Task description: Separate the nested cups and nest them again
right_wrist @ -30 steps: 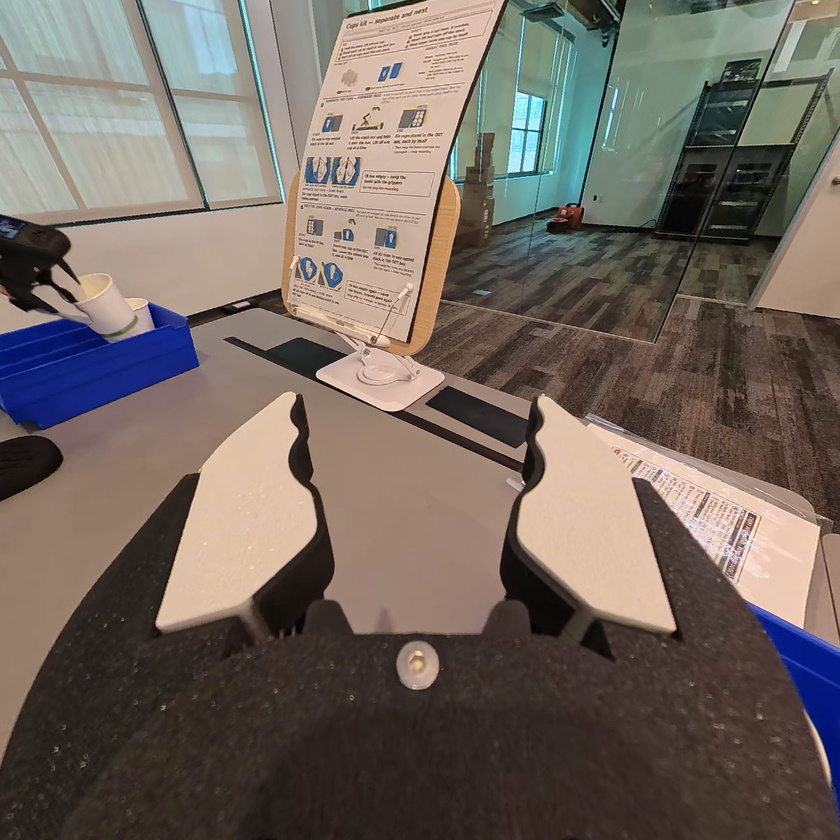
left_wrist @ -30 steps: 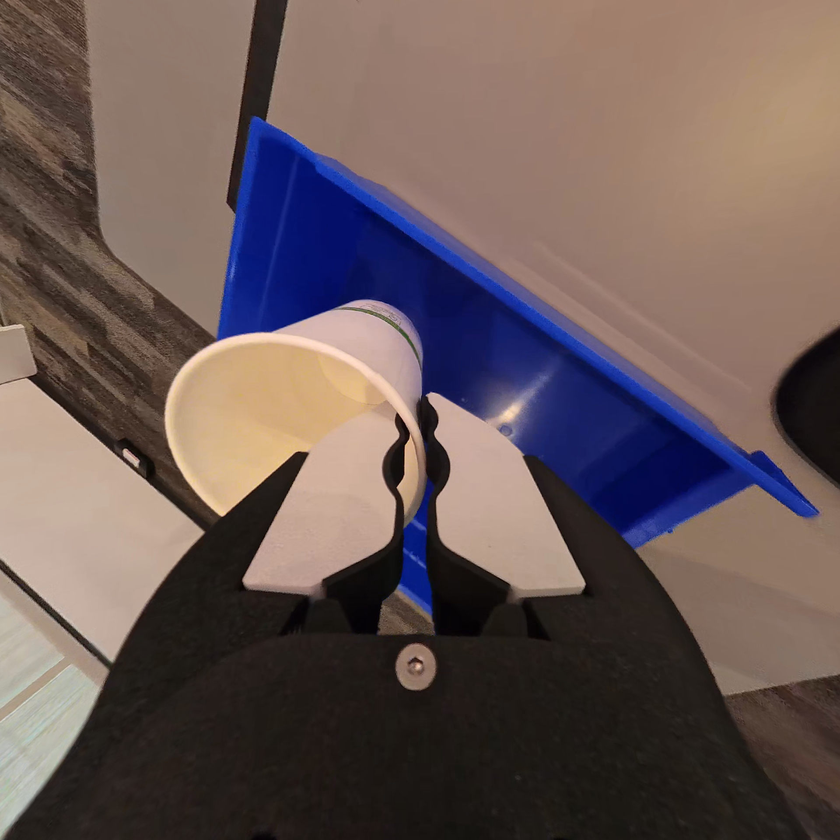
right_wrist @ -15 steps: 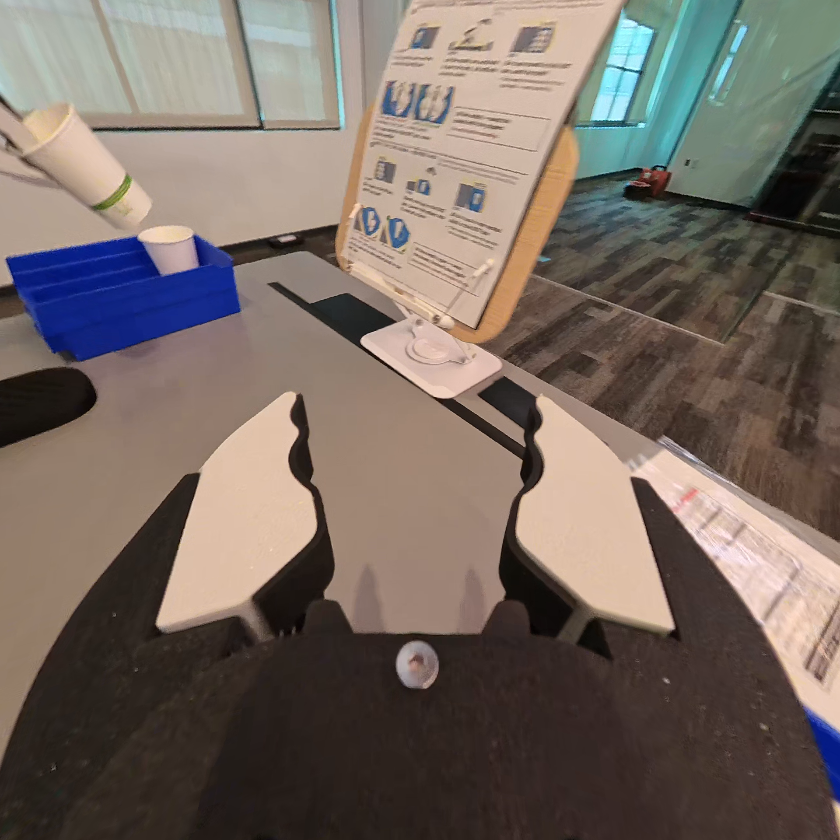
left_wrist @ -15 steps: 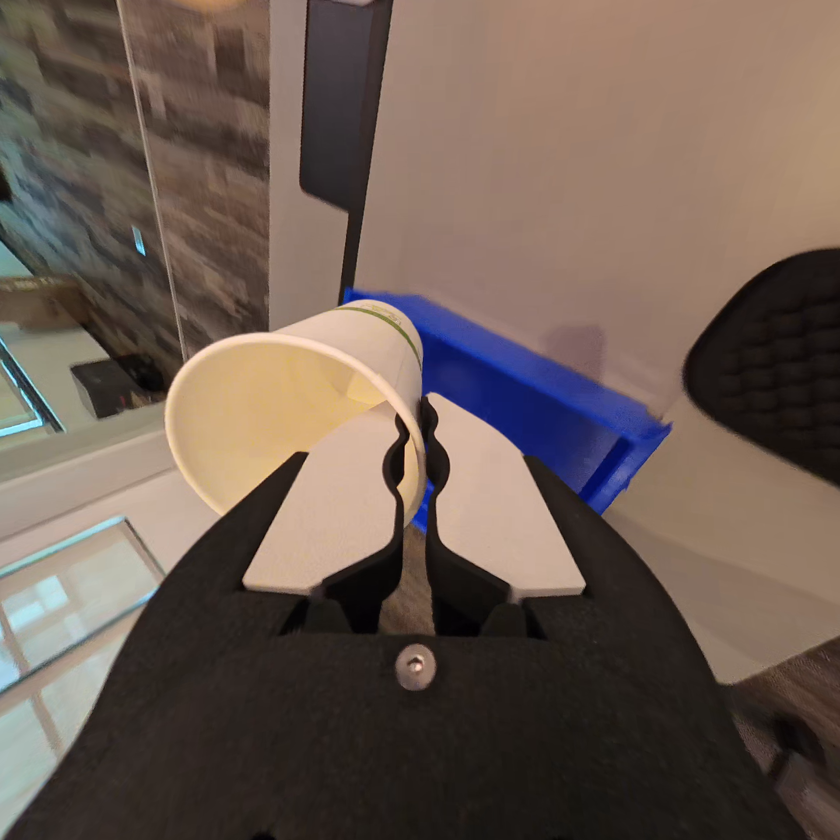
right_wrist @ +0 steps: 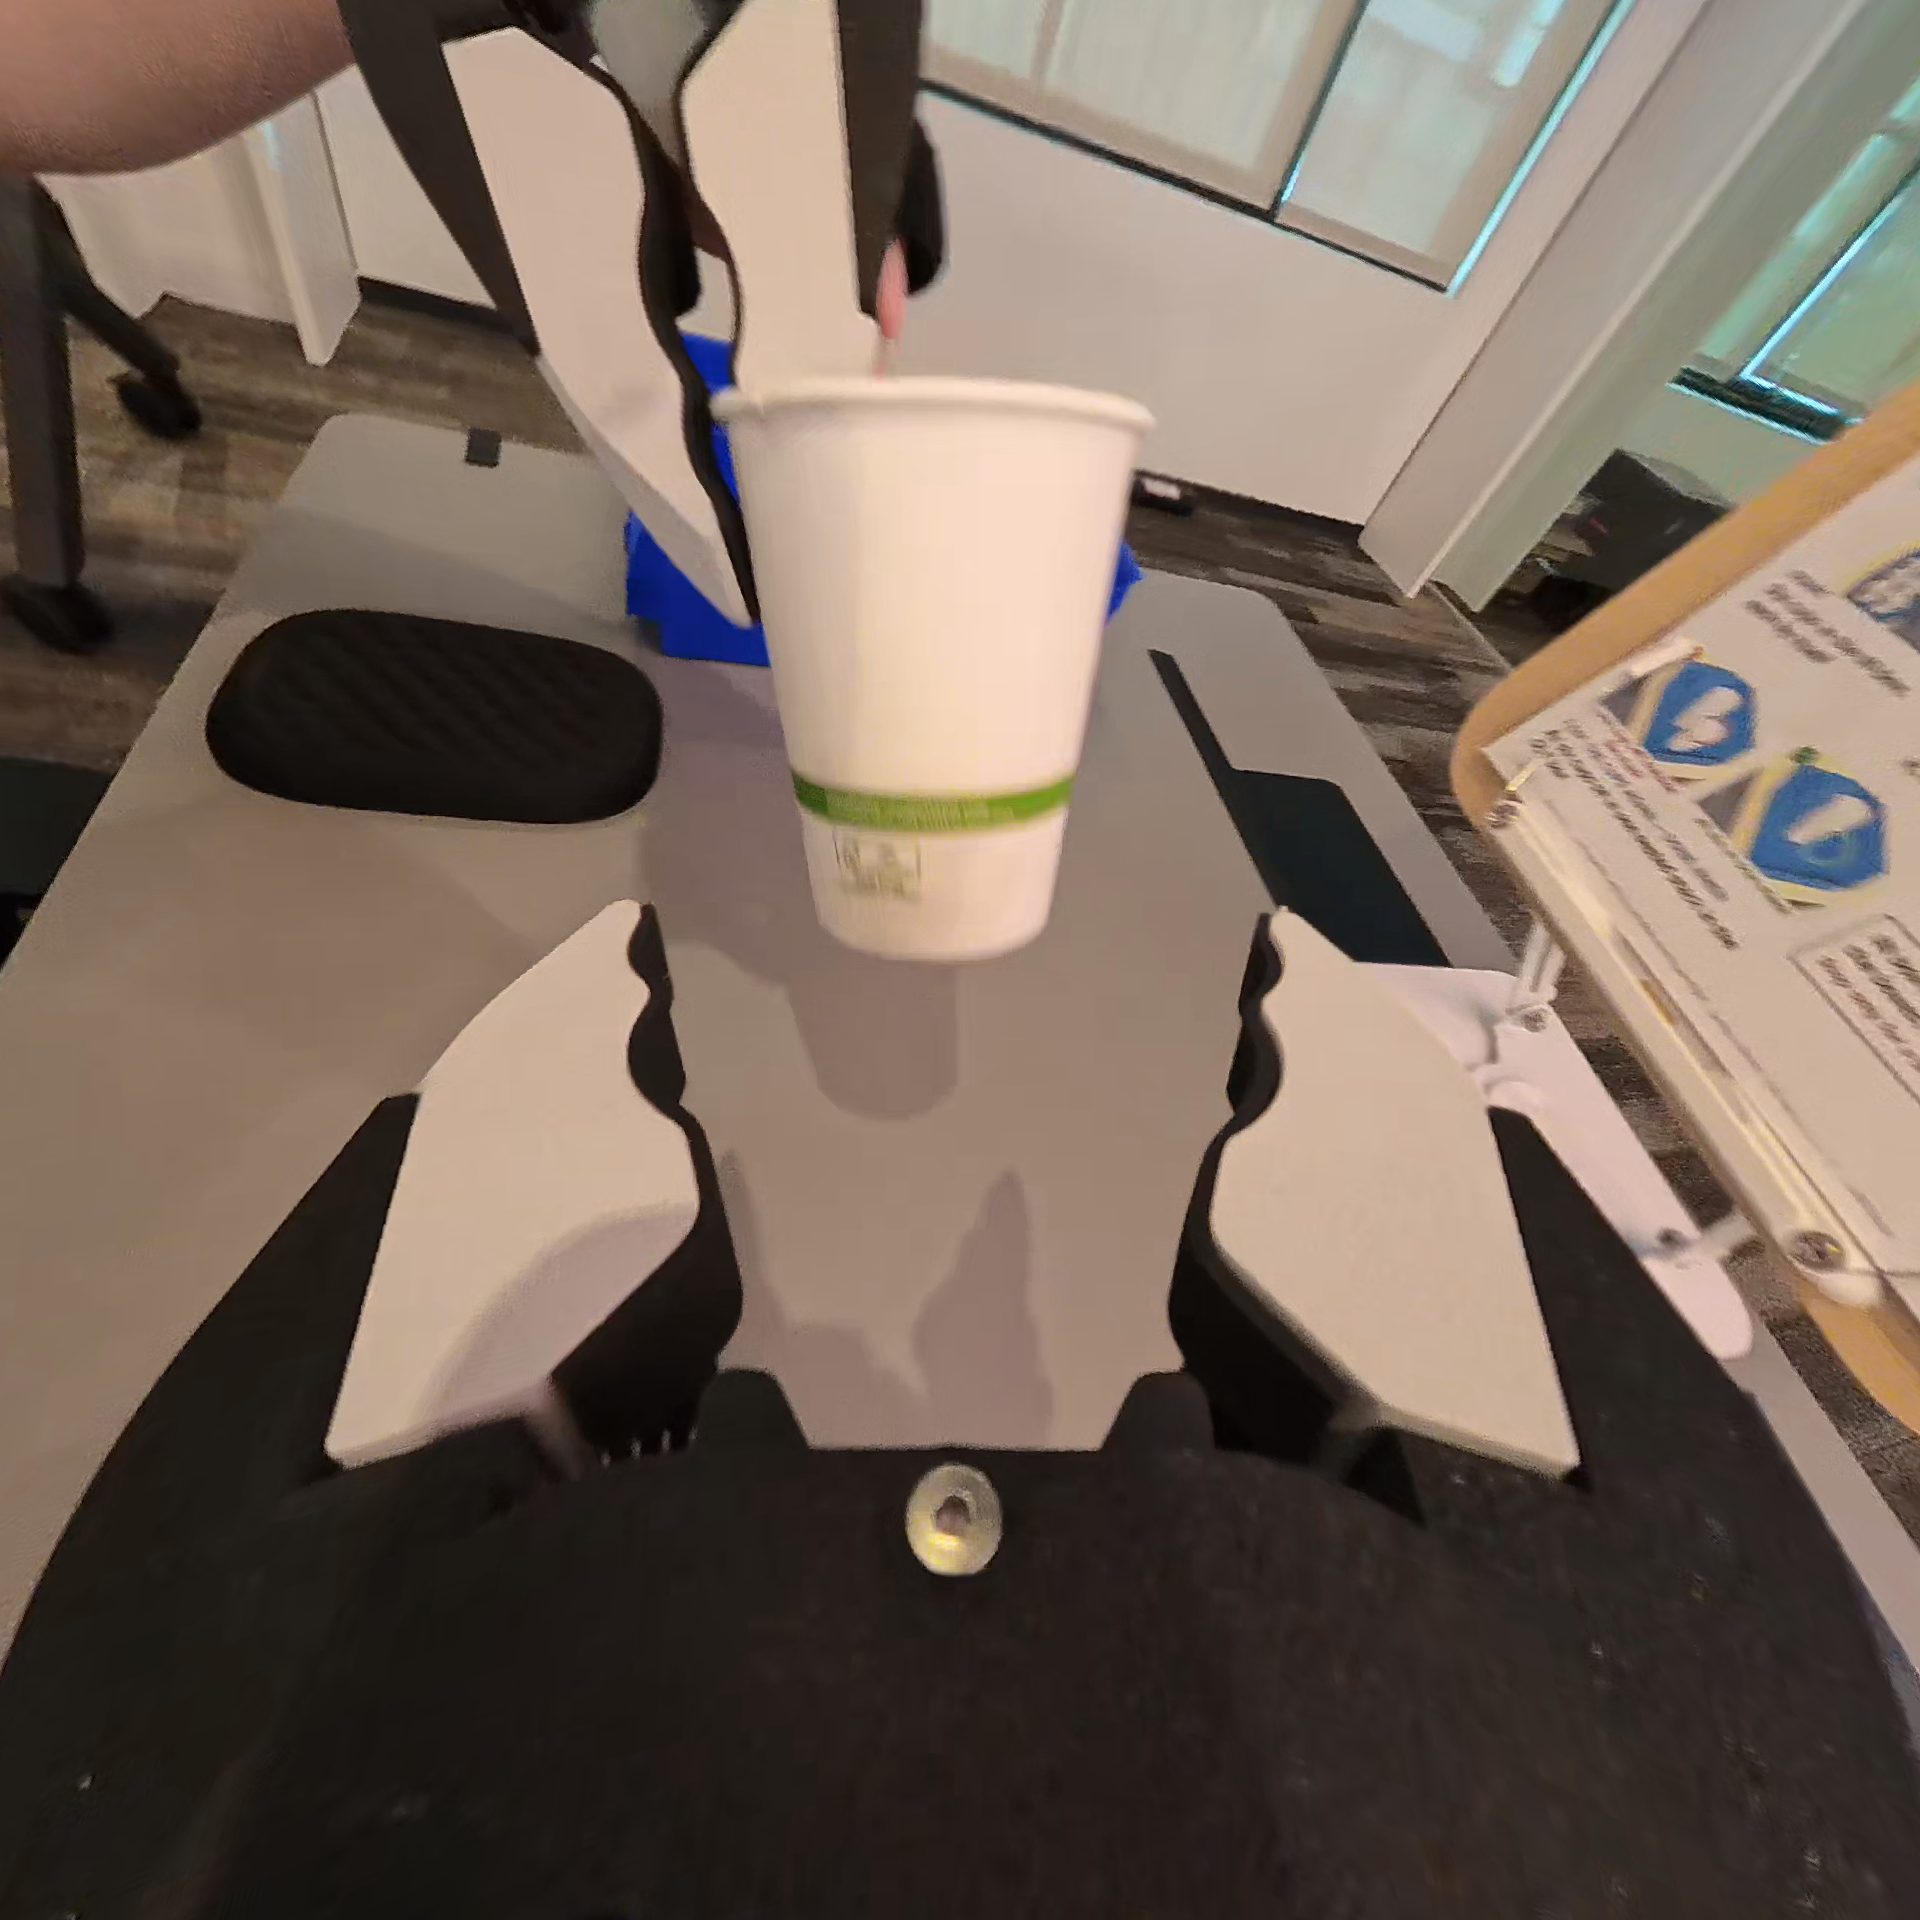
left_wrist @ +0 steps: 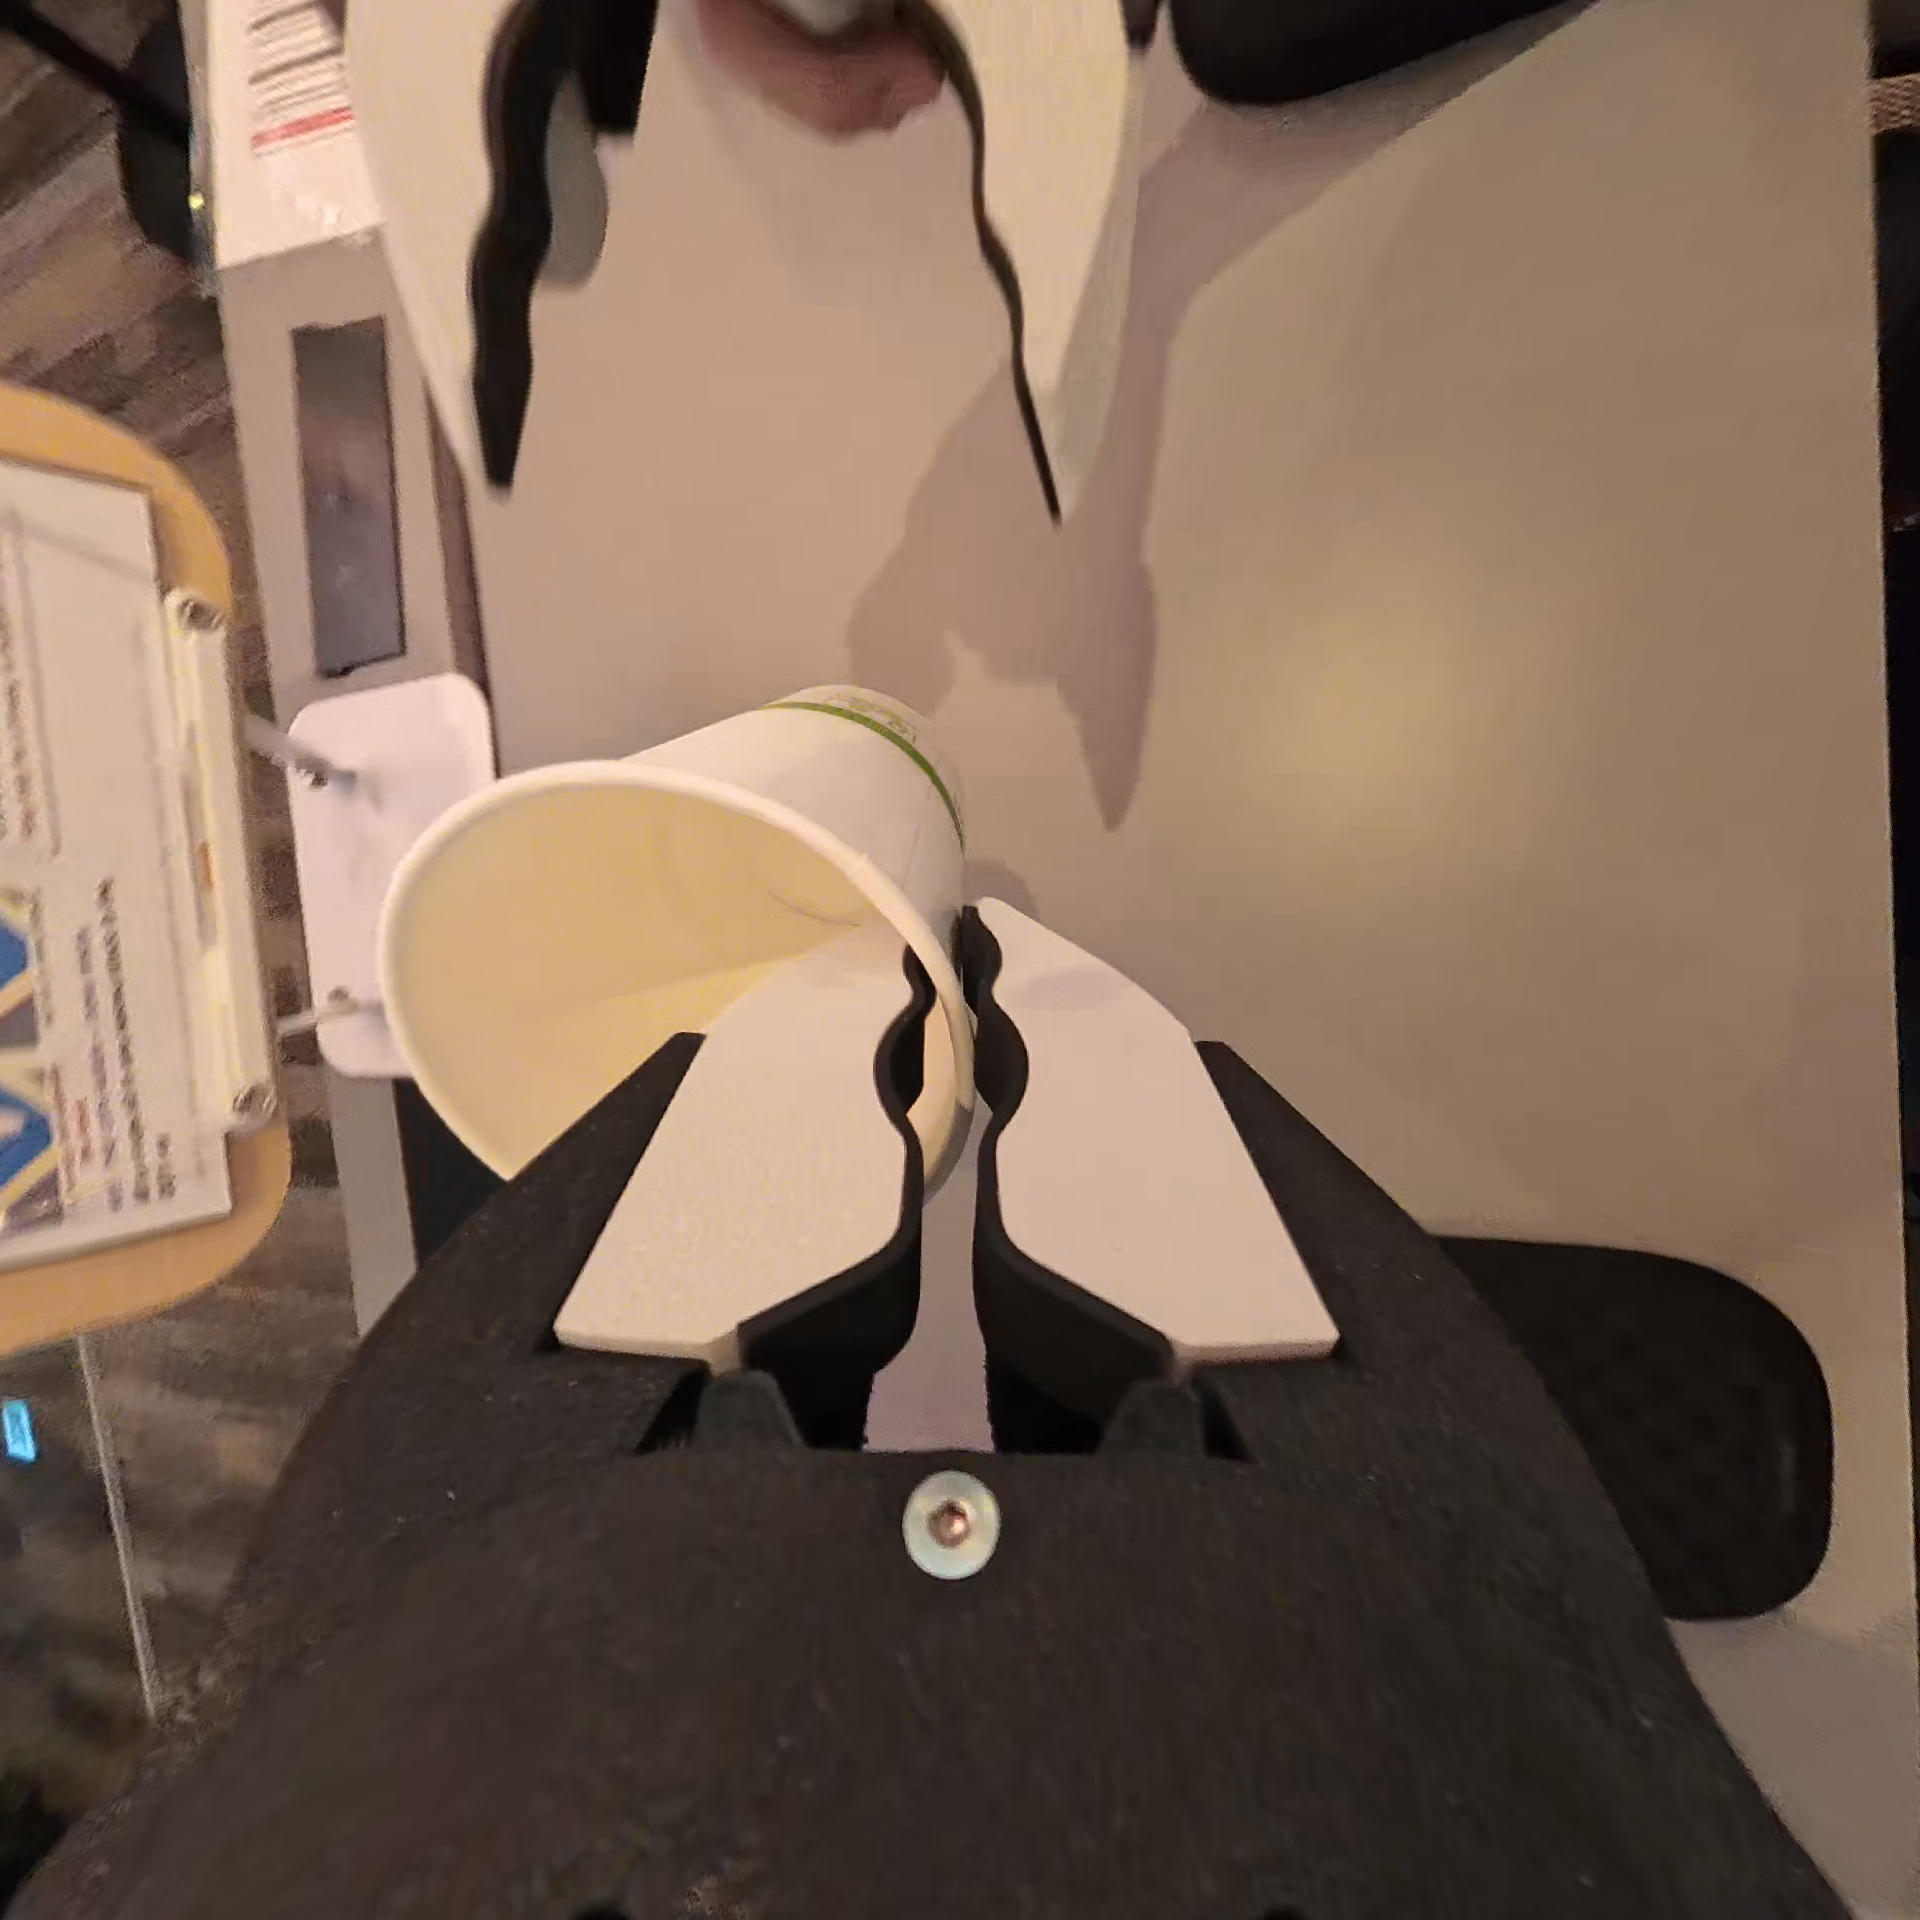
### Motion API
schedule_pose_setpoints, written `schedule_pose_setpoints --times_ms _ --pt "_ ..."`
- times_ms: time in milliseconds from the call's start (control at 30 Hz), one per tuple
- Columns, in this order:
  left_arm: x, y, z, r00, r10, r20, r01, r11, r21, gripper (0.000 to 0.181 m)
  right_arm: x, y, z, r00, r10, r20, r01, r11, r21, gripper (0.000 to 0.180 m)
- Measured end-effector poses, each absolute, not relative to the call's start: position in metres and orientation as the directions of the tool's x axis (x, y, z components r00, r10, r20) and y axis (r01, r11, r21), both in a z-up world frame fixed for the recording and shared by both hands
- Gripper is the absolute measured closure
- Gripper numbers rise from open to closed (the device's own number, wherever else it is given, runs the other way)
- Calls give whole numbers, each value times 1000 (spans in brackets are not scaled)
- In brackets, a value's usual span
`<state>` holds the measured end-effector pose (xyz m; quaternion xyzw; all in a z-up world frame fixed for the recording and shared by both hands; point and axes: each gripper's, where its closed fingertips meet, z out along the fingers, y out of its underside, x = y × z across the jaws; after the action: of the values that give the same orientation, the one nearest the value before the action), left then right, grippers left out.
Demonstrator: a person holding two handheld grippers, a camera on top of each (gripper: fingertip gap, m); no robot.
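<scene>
1. Paper, white with a green band near the base: that is the cup (left_wrist: 727,914) my left gripper (left_wrist: 943,1023) holds in the left wrist view. The jaws are clenched on its rim wall, one finger inside the mouth and one outside, so the cup hangs tilted with its open mouth turned toward the camera and its base pointing away. Beyond it the right gripper (left_wrist: 769,499) faces me with its fingers spread, above the pale table (left_wrist: 1455,727). A black pad (left_wrist: 1662,1434) lies on the table at the right, and an instruction board (left_wrist: 114,935) on a white stand is at the left edge.

2. In the right wrist view my right gripper (right_wrist: 951,935) is released, jaws wide apart with nothing between them. The cup (right_wrist: 925,665) hangs upright in the air just ahead of the fingertips, clear of the grey table (right_wrist: 312,987), pinched at its rim by the left gripper (right_wrist: 727,436). A blue bin (right_wrist: 675,592) sits behind it.

3. I judge the cup light and thin-walled, easily crushed or ovalled by a hard squeeze, and smooth enough to slip. I cannot tell whether a second cup is nested inside. I would take it low on the body, around the green band, where the base stiffens the wall, and close gently.
</scene>
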<state>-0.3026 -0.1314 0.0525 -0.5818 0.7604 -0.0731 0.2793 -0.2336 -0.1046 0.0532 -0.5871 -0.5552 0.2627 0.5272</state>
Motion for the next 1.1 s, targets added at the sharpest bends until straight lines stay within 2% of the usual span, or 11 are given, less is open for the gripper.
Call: schedule_pose_setpoints --times_ms 367,433,600,800,900,1033,1100 --pt "-250 -156 31 -333 -890 -311 -810 439 -389 178 -262 -110 21 205 948 245 457 128 -880 72" --pt "-248 -159 29 -350 -885 -307 -810 451 -375 177 -263 -111 17 186 954 236 469 125 -874 85" --pt "-250 -161 21 -373 -878 -299 -825 461 -326 177 -263 -115 8 144 972 185 488 93 -868 85" --pt "-250 -166 23 -375 -880 -291 -819 462 -340 177 -264 -121 12 104 984 141 462 78 -883 88" --pt "-247 -163 26 -355 -881 -313 -821 454 -347 164 -265 -124 12 81 989 125 450 76 -890 89" --pt "-246 -159 32 -319 -887 -335 -818 436 -376 158 -263 -124 17 71 991 112 424 72 -903 89" --pt "-246 -154 39 -286 -889 -359 -815 422 -396 148 -260 -121 19 80 990 112 418 69 -906 89"
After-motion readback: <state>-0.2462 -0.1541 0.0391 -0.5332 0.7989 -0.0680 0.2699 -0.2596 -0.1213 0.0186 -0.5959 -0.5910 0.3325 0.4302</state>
